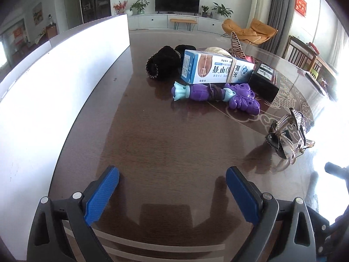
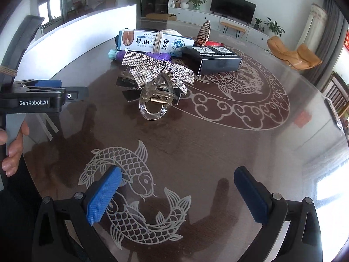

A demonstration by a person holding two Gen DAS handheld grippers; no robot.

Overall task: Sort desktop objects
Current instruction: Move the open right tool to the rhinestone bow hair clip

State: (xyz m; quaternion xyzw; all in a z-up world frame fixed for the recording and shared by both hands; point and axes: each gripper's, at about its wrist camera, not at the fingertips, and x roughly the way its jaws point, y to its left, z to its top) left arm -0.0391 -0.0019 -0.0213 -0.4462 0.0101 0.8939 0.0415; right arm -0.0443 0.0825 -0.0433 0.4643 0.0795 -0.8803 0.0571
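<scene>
Between our left tool's [image 1: 172, 193] blue pads we see only bare dark counter [image 1: 152, 135]; its jaws stand spread wide and pinch nothing. Our right tool [image 2: 177, 193] is spread as wide, hanging empty over the pale fish pattern [image 2: 130, 196] set into the counter top. At the left edge of the right wrist view the left tool's black body shows from the side, with a person's fingers [image 2: 13, 150] curled below it.

Just beyond our right tool lies a clear hair claw [image 2: 156, 102] with a rhinestone bow [image 2: 159, 71] on top of it. Farther back the rest sits in a loose heap: a purple toy [image 1: 216, 95] lying on its side, a long white-and-blue medicine box [image 1: 216, 69] leaning across it, a black box [image 1: 265, 79] just beside them to the right, and a black furry scrunchie [image 1: 162, 64] to the left. A coiled metal clip [image 2: 204, 32] stands upright behind the boxes. A white wall-like panel [image 1: 65, 69] runs along the counter's left side.
</scene>
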